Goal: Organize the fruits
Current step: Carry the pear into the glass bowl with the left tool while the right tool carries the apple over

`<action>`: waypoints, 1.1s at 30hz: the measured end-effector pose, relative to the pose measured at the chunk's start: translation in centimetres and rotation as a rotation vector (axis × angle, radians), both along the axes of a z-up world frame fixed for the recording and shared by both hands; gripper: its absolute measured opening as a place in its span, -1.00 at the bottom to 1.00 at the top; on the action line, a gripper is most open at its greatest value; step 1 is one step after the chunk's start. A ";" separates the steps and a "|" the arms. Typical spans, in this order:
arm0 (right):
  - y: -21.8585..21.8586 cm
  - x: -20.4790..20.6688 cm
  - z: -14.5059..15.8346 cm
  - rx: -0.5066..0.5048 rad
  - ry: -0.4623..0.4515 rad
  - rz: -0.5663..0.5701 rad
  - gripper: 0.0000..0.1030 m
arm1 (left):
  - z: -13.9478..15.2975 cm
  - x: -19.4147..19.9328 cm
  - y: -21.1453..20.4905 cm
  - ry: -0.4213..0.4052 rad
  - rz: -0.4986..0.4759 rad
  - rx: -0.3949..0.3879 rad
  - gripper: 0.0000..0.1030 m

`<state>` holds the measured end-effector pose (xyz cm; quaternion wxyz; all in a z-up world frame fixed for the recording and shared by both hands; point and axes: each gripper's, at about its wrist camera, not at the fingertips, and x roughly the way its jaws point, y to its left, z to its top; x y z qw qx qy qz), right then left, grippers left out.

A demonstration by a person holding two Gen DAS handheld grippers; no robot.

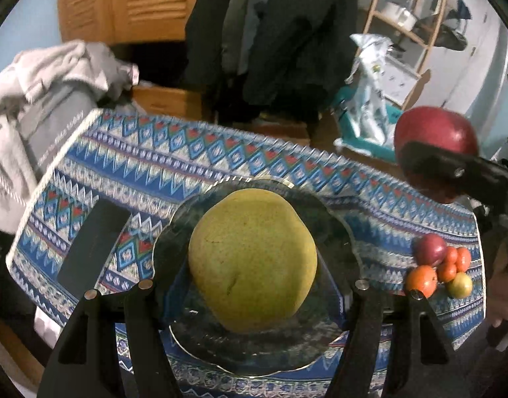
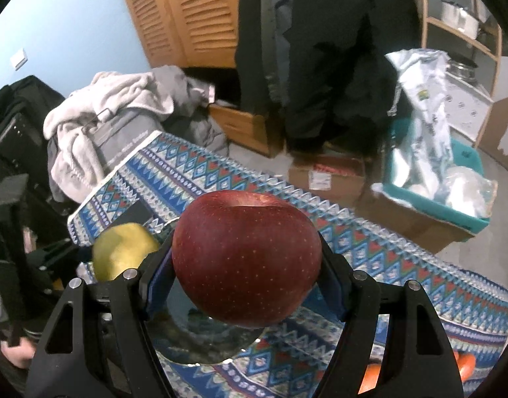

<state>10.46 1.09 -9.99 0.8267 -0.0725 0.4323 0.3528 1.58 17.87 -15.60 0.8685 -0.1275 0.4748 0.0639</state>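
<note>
A flat black rectangular object (image 1: 93, 243) is seen lying at the left on the blue patterned woven cloth (image 1: 187, 162), beside the scalloped clear glass plate (image 1: 340, 229). Over that plate a large yellow-green pear-like fruit (image 1: 252, 260) is clamped between the fingers of the left gripper (image 1: 254, 287), presumably so that it can be lowered onto the glass. Its long axis appears to run away from the camera, the narrower end nearest the gripper, though that is foreshortened. Further right, a cluster of small red, orange and yellow-green tomato-like fruits (image 1: 441, 265) is left on the cloth, not yet gathered. At the far right a round dark-red apple (image 2: 247, 258) is gripped by its sides in the right gripper (image 2: 247, 265), held above the cloth near the plate's edge. The apple's stem hollow is turned upward and away, so its axis stands roughly upright. The grip across the widest part is judged to guard against slipping.
</note>
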 end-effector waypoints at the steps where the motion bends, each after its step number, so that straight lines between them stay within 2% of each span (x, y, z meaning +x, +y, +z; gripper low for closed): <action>1: 0.3 0.1 -0.3 0.000 0.010 0.004 0.45 | -0.5 0.1 0.4 0.015 0.007 -0.007 0.37; 9: 2.9 0.9 -3.4 -0.033 0.083 0.032 0.45 | -4.7 0.8 1.7 0.121 0.053 0.003 0.37; 18: 4.5 1.1 -6.7 -0.092 0.135 0.058 0.45 | -9.0 1.5 2.2 0.235 0.073 -0.055 0.37; 26: 4.8 1.1 -8.6 -0.122 0.171 0.067 0.45 | -11.0 1.6 2.0 0.297 0.080 -0.052 0.37; 33: 5.1 1.0 -10.1 -0.144 0.204 0.076 0.45 | -11.1 1.4 2.2 0.305 0.087 -0.071 0.37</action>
